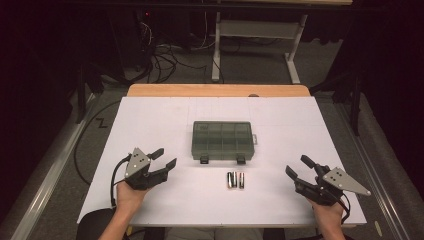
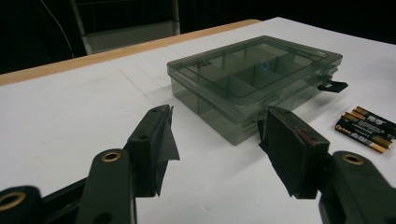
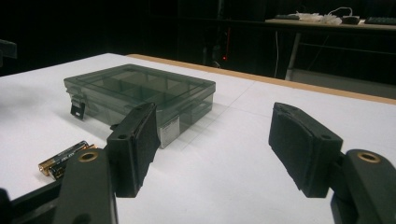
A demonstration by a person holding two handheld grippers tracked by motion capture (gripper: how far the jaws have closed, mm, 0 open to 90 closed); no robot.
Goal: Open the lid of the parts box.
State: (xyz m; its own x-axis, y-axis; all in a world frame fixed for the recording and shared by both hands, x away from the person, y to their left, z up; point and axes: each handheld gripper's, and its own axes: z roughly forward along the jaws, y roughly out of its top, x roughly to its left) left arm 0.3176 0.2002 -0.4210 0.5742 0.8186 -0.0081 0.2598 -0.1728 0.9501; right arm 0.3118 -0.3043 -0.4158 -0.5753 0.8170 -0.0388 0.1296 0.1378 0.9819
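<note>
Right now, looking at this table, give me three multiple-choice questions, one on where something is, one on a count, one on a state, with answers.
1. Where do the batteries lie from the organizer box?
A. On the person's side of it
B. Inside it
C. Beyond its far edge

2. How many batteries?
A. One
B. Three
C. Six

3. The box lid is:
A. Removed
B. Propped open
C. Closed

Answers:
1 A: in the high view they lie on the white table between the box and the person.
2 B: three lie side by side.
3 C: it sits flat, with its latches at the front edge.
</note>
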